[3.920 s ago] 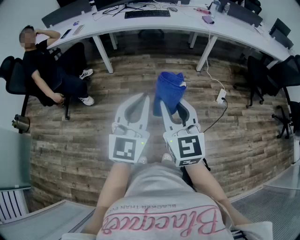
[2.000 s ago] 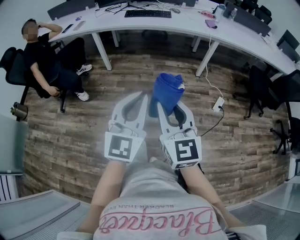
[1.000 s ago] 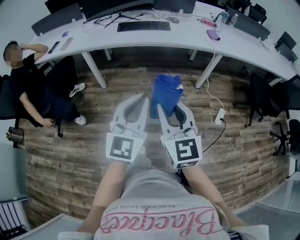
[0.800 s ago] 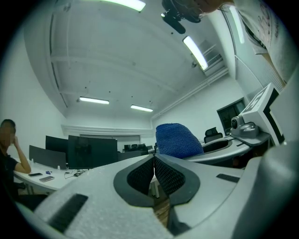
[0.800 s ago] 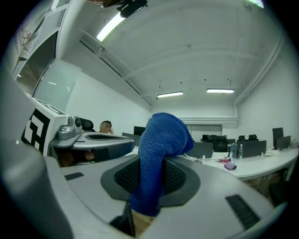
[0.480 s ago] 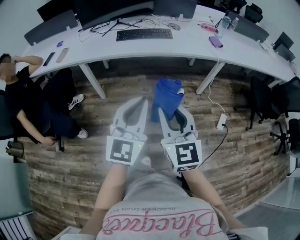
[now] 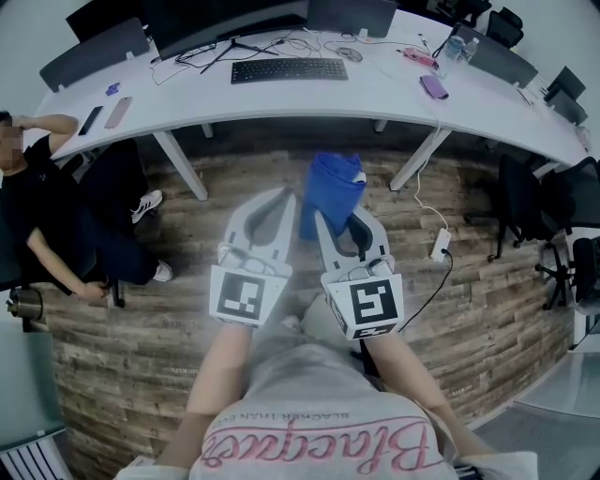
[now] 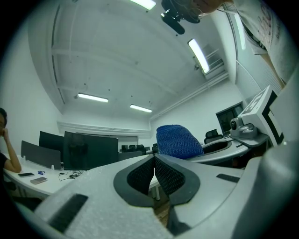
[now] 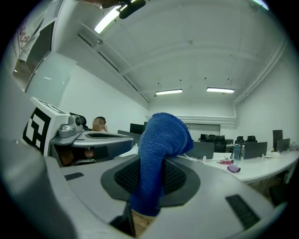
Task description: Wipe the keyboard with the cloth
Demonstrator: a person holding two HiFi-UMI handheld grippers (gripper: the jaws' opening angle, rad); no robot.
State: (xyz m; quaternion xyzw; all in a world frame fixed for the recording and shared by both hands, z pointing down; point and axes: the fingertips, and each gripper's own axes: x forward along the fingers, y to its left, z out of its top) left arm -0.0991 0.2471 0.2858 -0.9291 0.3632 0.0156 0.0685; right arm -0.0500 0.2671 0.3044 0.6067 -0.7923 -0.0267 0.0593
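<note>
A black keyboard (image 7: pixel 289 69) lies on the long white desk (image 7: pixel 394 94) far ahead in the head view. My right gripper (image 7: pixel 323 214) is shut on a blue cloth (image 7: pixel 333 189), which bunches up above the jaws; in the right gripper view the blue cloth (image 9: pixel 156 158) hangs down between the pads. Beside it my left gripper (image 7: pixel 281 212) is shut with nothing in it, its pads meeting in the left gripper view, where the cloth (image 8: pixel 179 142) shows just to the right. Both grippers hover over the wooden floor, well short of the desk.
A seated person (image 7: pixel 37 216) is at the left by the desk. Monitors (image 7: pixel 230 17), cables, a phone (image 7: pixel 117 111) and a purple item (image 7: pixel 433 86) are on the desk. Black chairs (image 7: pixel 539 187) stand at the right, a power strip (image 7: pixel 438 246) with its cord on the floor.
The view has advanced toward the desk: the keyboard and desktop have come lower and nearer in the head view. Both grippers hold the same pose, the cloth still clamped in the right one.
</note>
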